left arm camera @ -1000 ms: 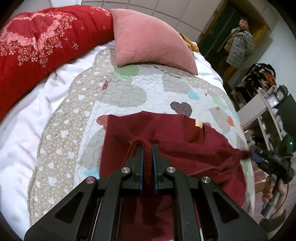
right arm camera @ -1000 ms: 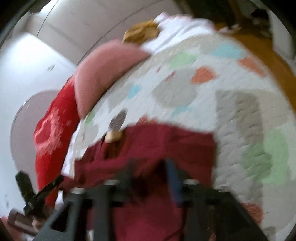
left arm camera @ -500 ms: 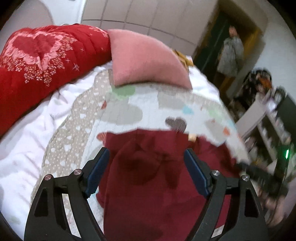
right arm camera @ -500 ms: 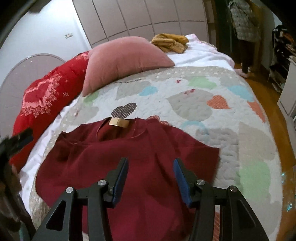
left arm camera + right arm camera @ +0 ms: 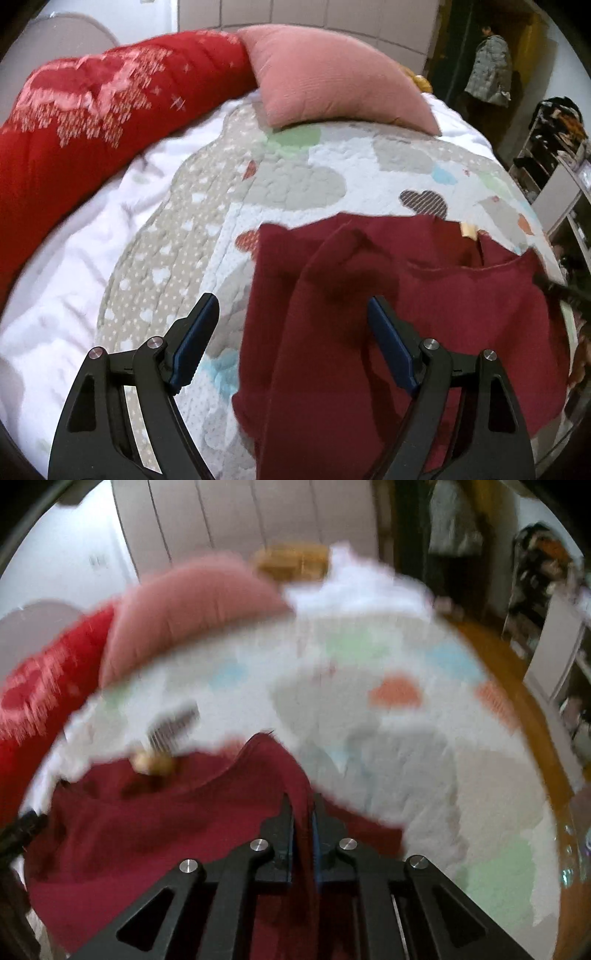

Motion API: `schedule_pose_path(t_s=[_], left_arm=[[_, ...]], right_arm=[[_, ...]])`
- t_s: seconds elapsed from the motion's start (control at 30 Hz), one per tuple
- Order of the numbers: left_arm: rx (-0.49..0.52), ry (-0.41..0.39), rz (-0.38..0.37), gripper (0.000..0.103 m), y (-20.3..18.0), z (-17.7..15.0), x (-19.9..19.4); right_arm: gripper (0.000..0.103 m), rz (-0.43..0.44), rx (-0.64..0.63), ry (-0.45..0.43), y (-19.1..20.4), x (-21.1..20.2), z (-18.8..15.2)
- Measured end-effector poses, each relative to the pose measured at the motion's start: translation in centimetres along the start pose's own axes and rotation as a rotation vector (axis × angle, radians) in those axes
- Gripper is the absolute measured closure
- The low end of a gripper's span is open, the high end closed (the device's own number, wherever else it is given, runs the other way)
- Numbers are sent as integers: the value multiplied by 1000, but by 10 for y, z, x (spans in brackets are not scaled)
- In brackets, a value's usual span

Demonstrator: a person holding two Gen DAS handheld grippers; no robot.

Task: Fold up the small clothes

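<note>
A small dark red shirt [image 5: 424,317] lies on the heart-patterned quilt [image 5: 295,192], its left side folded over toward the middle and a tan neck label [image 5: 468,230] at its collar. My left gripper [image 5: 290,325] is open and empty, hovering over the shirt's left part. In the blurred right wrist view, my right gripper [image 5: 303,814] is shut on a raised fold of the shirt [image 5: 166,834] at its right side, lifting it above the quilt [image 5: 424,746]. The right gripper's tip [image 5: 557,286] shows at the shirt's right edge in the left wrist view.
A pink pillow [image 5: 332,77] and a red quilted blanket [image 5: 92,122] lie at the head of the bed. A white sheet [image 5: 66,266] borders the quilt on the left. A person [image 5: 487,66] stands in the doorway; shelves [image 5: 554,177] stand to the right.
My left gripper opened and let go of the shirt's left fold, which now lies folded over. My right gripper, open half a second ago, has shut on the shirt's right side and lifted it.
</note>
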State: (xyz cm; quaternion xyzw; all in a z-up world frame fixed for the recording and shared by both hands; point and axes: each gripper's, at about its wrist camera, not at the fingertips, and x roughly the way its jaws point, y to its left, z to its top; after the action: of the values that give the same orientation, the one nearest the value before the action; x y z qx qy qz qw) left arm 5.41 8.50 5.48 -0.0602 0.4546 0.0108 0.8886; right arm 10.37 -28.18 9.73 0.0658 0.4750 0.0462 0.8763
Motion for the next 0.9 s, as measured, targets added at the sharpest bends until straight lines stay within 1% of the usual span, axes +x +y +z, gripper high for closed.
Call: schedule_pose_path(t_s=[0.03, 0.07, 0.1, 0.13, 0.17, 0.2, 0.23, 0.27, 0.3, 0.33, 0.4, 0.43, 0.5, 0.53, 0.6, 0.63, 0.7, 0.73, 0.77, 0.8, 0.87, 0.9], left_arm=[[-6, 6, 0, 21, 0, -1, 0], [-7, 13, -1, 21, 2, -5, -2], [-1, 15, 8, 21, 4, -10, -4], [6, 10, 26, 21, 5, -13, -5], [10, 3, 39, 21, 7, -15, -7], [5, -14, 51, 21, 11, -20, -12], [-10, -25, 47, 21, 15, -24, -15], [-30, -29, 35, 21, 20, -29, -16], [-45, -26, 19, 21, 23, -32, -16], [-57, -20, 2, 21, 25, -36, -16], [-67, -12, -16, 21, 27, -45, -16], [-62, -12, -17, 21, 27, -48, -15], [-51, -12, -24, 21, 28, -51, -14], [-45, -9, -32, 21, 28, -52, -14], [-37, -3, -47, 21, 31, -50, -14], [-34, -1, -53, 21, 31, -49, -14], [-34, 0, -60, 21, 33, -47, -13], [-35, -2, -64, 21, 34, -47, -13], [-34, -3, -66, 21, 34, -47, -13], [-31, -4, -69, 21, 34, -45, -14], [-21, -9, -73, 21, 34, -41, -16], [-15, -18, -69, 21, 34, -38, -20]], right_arm=[[95, -22, -22, 32, 4, 6, -2], [92, -56, -58, 29, 10, 5, -4], [83, -84, -78, 2, 16, -1, -4], [77, -123, -88, -50, 23, -15, -4], [70, -124, -84, -92, 29, -28, -4], [68, -84, -80, -135, 37, -42, -3], [67, -13, -89, -158, 50, -53, -1], [66, 42, -106, -153, 62, -57, 1], [66, 119, -134, -130, 80, -57, 3], [65, 234, -172, -89, 105, -52, 5], [63, 357, -206, -33, 138, -39, 5], [62, 394, -232, -8, 161, -28, 5], [56, 389, -279, -20, 189, -17, 5], [56, 381, -304, -43, 203, -11, 7], [55, 388, -356, -57, 225, -2, 10], [55, 384, -393, -46, 235, 6, 11], [55, 346, -464, -23, 253, 17, 9], [56, 332, -496, -20, 259, 22, 8], [70, 328, -522, -28, 263, 26, 5], [95, 317, -547, -36, 268, 26, 2], [96, 274, -572, -59, 273, 26, -1], [97, 270, -568, -68, 276, 24, 0]])
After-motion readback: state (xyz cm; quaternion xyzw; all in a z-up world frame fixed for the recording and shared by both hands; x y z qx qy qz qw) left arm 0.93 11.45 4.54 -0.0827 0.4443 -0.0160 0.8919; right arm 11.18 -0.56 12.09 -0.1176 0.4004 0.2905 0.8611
